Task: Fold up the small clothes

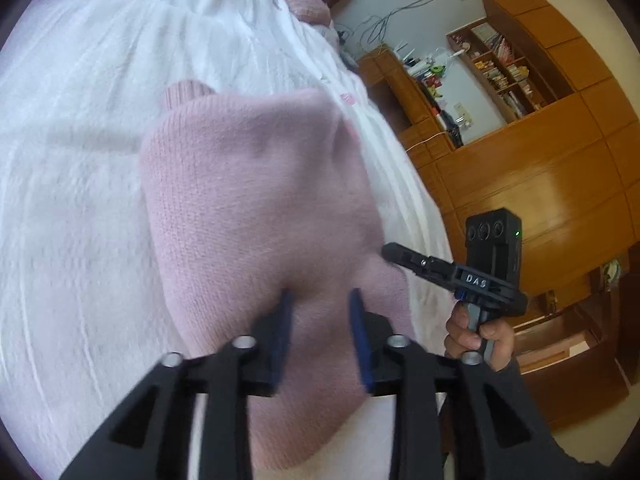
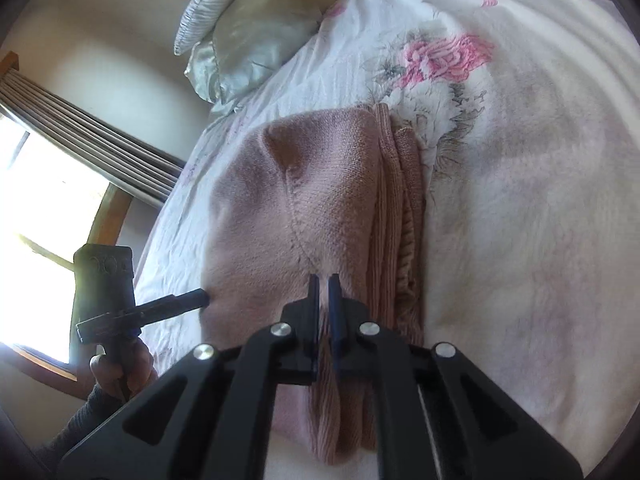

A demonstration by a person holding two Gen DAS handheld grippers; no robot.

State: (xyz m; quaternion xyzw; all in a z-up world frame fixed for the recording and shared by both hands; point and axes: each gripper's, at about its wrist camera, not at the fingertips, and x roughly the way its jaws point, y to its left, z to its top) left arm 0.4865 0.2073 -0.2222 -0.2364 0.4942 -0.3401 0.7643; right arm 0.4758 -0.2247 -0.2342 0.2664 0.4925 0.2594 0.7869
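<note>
Nearest the lens, the left gripper (image 1: 322, 300) stood open over the sweater (image 1: 256, 208), pads astride the knit but not pinching it; the right gripper (image 2: 324, 284) sat nearly closed, a slit between its pads, and whether it held cloth I could not tell. Lying folded mid-bed (image 2: 540, 200), the sweater looked soft, light and limp, likely best taken at its ribbed hem (image 2: 400, 216). Far off were a pillow (image 2: 248, 40), a window (image 2: 36, 184) and wooden shelves (image 1: 520, 80).

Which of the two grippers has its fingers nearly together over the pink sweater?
The right gripper: only a thin slit shows between its fingers above the pink sweater. The left gripper is spread wide.
</note>
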